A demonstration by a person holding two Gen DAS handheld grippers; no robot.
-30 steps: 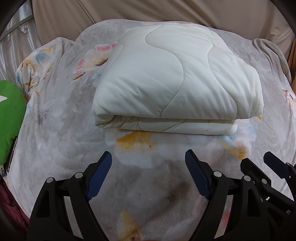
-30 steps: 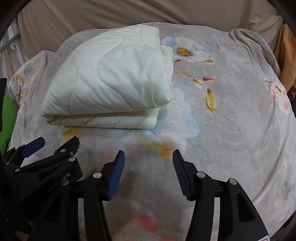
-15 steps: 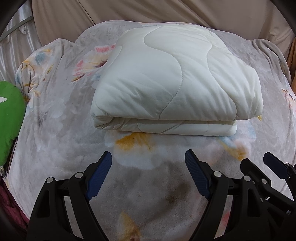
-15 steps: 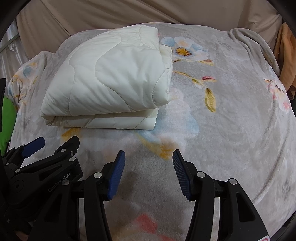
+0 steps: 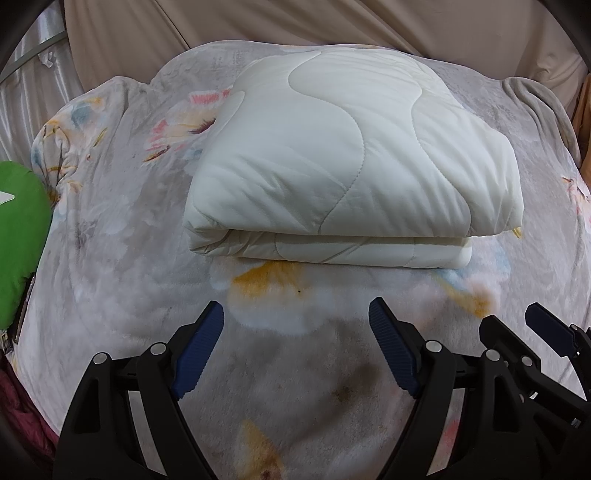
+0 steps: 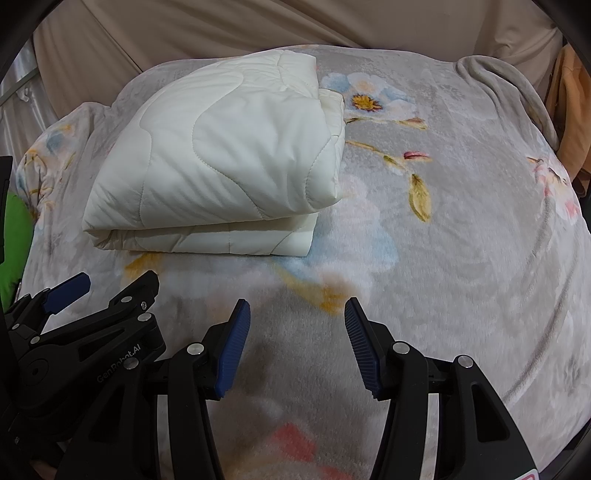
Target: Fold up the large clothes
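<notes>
A cream quilted comforter lies folded in a thick rectangular stack on the grey floral blanket. It also shows in the right wrist view, at upper left. My left gripper is open and empty, held short of the stack's near folded edge. My right gripper is open and empty, just right of the left one, near the stack's right corner. Each gripper shows at the edge of the other's view.
A green object lies at the blanket's left edge. A beige curtain hangs behind the bed. An orange cloth hangs at far right. Bare floral blanket spreads right of the stack.
</notes>
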